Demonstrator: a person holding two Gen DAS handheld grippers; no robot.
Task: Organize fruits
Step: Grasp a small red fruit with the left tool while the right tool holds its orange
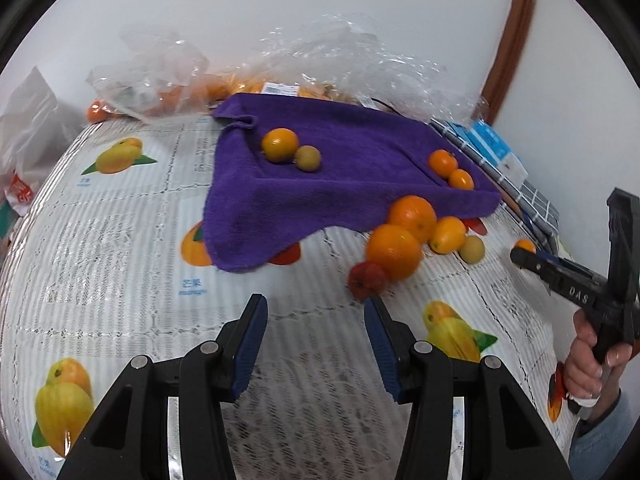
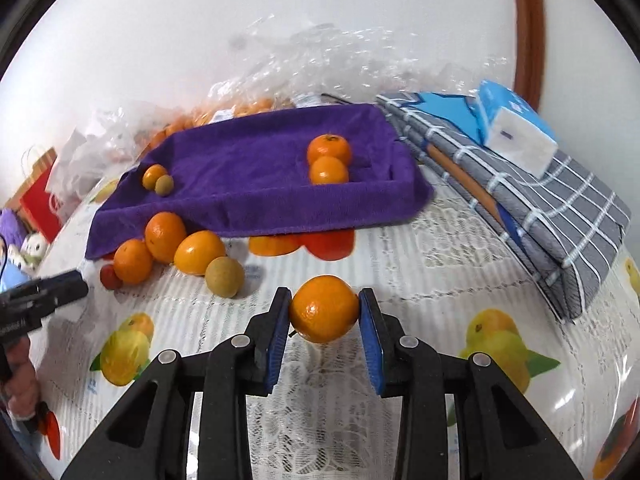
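Observation:
My right gripper (image 2: 324, 312) is shut on a small orange (image 2: 323, 309), held just above the table in front of the purple towel (image 2: 256, 184). In the left wrist view the right gripper (image 1: 520, 254) shows at far right with that orange (image 1: 525, 245). My left gripper (image 1: 316, 316) is open and empty, just short of a small red fruit (image 1: 366, 280). Behind the red fruit lie two oranges (image 1: 394, 251), a yellow-orange fruit (image 1: 448, 234) and a tan round fruit (image 1: 472, 249). On the towel (image 1: 340, 184) sit two pairs of fruit (image 1: 280, 144) (image 1: 443, 162).
Clear plastic bags (image 1: 168, 76) holding more oranges lie behind the towel by the wall. A grey checked folded cloth (image 2: 560, 216) with a blue tissue pack (image 2: 516, 128) on it lies at the right. The fruit-print tablecloth (image 1: 120, 248) covers the table.

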